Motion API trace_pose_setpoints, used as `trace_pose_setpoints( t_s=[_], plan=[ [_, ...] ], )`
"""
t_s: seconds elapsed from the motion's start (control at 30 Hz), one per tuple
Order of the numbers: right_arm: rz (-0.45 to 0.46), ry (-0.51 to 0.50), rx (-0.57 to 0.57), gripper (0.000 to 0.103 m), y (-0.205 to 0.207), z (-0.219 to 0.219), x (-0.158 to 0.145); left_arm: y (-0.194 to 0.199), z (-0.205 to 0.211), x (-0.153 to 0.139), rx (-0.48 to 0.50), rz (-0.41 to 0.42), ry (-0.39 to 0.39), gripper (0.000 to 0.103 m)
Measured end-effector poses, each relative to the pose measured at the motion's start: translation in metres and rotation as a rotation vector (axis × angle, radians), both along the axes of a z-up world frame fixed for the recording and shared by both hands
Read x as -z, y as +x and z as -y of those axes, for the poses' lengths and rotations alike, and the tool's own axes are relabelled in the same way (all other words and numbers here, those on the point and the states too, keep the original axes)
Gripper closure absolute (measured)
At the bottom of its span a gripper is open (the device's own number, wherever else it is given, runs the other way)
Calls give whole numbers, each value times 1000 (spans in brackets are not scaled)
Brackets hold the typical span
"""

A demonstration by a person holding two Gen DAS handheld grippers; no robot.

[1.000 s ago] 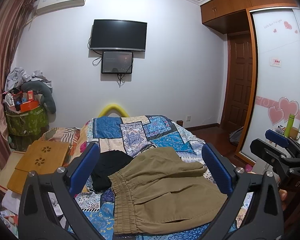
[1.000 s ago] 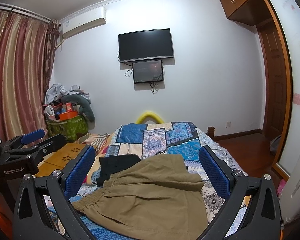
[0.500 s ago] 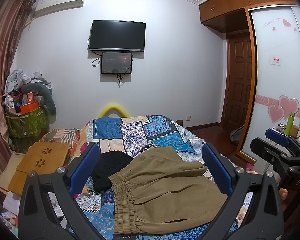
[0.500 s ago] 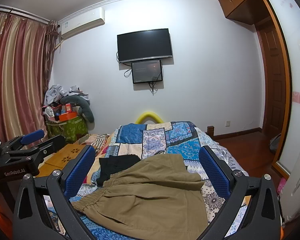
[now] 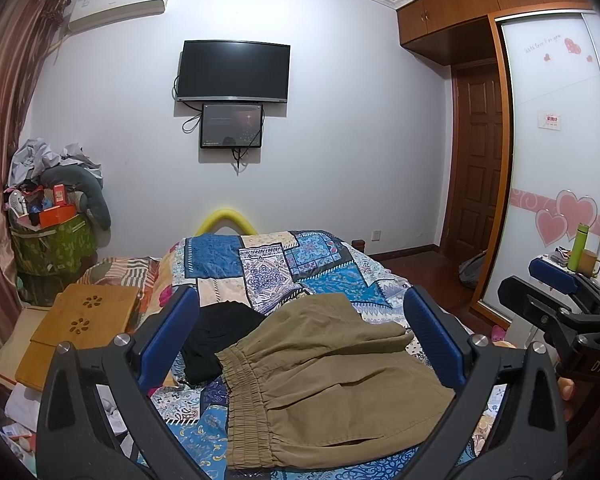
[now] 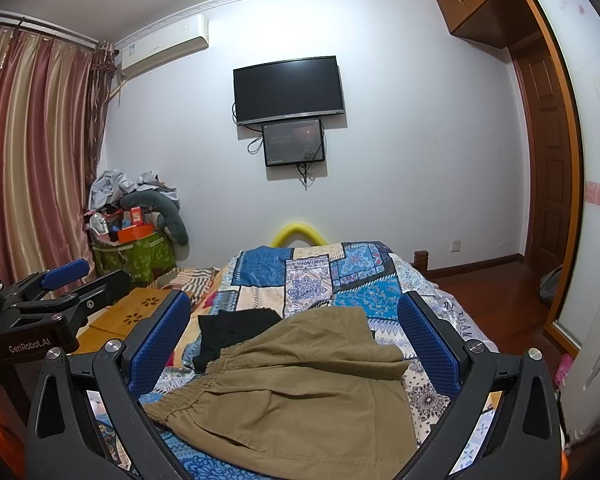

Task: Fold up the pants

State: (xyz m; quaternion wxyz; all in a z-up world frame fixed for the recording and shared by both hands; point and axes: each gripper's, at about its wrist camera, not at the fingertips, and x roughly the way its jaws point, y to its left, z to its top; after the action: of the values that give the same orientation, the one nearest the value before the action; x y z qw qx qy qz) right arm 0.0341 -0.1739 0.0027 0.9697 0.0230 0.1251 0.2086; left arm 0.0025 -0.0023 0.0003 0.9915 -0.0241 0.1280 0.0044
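Bedroom walls in pale white frame a bed (image 5: 268, 264) under a blue patchwork quilt. Above its near end, the left claw (image 5: 300, 340) hangs with its blue-padded fingers (image 5: 168, 338) spread wide, pinching nothing. The right claw (image 6: 294, 344) hangs likewise, fingers spread and empty; each claw shows at the edge of the other's view. Framed between the fingers in both views lie the khaki pants (image 5: 328, 384), flat on the quilt with the elastic waistband (image 5: 244, 396) turned to the left and the legs running to the right. Just beyond the waistband, touching it, sits a crumpled black garment (image 5: 216, 336). Left of the bed is a wooden lap tray (image 5: 80, 324), and behind it a green basket (image 5: 52, 248) heaped with clutter. On the far wall hangs a dark television (image 5: 234, 70) with a smaller screen (image 5: 231, 126) below it.
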Motion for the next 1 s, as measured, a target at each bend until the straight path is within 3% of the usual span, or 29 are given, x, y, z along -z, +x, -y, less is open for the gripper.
trace_pose_setpoints(
  t_s=[0.37, 0.7, 1.0],
  plan=[
    [-7, 0, 4, 0, 2, 0, 1, 1, 3, 2, 1, -6, 3, 0],
    [-40, -4, 7, 0, 13, -2, 9, 26, -3, 13, 12, -54, -8, 0],
    [-136, -22, 33, 0, 48, 0, 35, 92, -17, 50, 23, -235, -25, 0]
  ],
)
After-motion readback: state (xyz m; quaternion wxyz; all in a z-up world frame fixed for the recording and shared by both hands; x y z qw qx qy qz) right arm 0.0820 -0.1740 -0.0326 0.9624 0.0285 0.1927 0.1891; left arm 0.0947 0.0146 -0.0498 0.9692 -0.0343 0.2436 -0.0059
